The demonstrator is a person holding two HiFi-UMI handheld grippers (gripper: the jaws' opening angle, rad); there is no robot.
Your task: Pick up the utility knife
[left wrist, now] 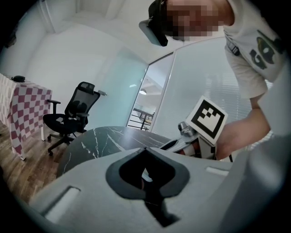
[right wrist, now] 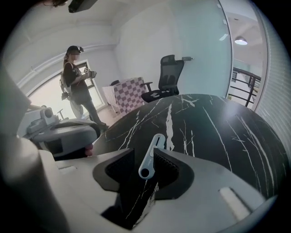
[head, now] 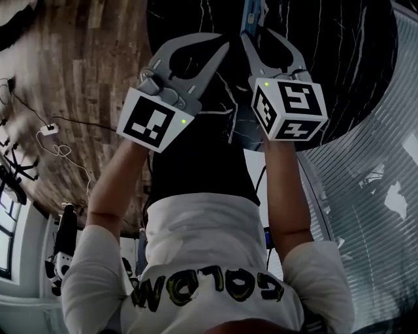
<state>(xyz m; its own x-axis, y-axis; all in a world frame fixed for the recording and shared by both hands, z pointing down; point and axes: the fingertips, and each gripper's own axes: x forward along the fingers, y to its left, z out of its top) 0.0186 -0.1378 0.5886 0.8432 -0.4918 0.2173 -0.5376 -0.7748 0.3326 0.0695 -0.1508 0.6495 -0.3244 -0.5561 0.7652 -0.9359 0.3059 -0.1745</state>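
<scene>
Head view: the left gripper (head: 223, 47) and the right gripper (head: 256, 34) are held side by side over a black marbled table (head: 339, 65), both pointing away from the person. The left one's jaws meet at the tips. The right one's jaws stand apart. The knife (head: 251, 18), a pale blue strip, lies just ahead of them in line with the gap. Wood floor (head: 78, 85) lies left of the left gripper.

Left gripper view: the jaws are together with nothing between them. The table stretches ahead. A black chair (left wrist: 75, 111) stands beyond it to the left, and a chequered cloth (left wrist: 27, 113) is further left. The right gripper sits close on the right.

Right gripper view: the jaws are parted and clamp nothing. The knife shows in the gap, its round-holed end nearest and its length running away over the table. It sits close to the right-hand pad and clear of the left-hand one; whether it touches the right pad cannot be told. The left gripper is just to the left, and a second person (right wrist: 77, 86) stands far beyond it.
</scene>
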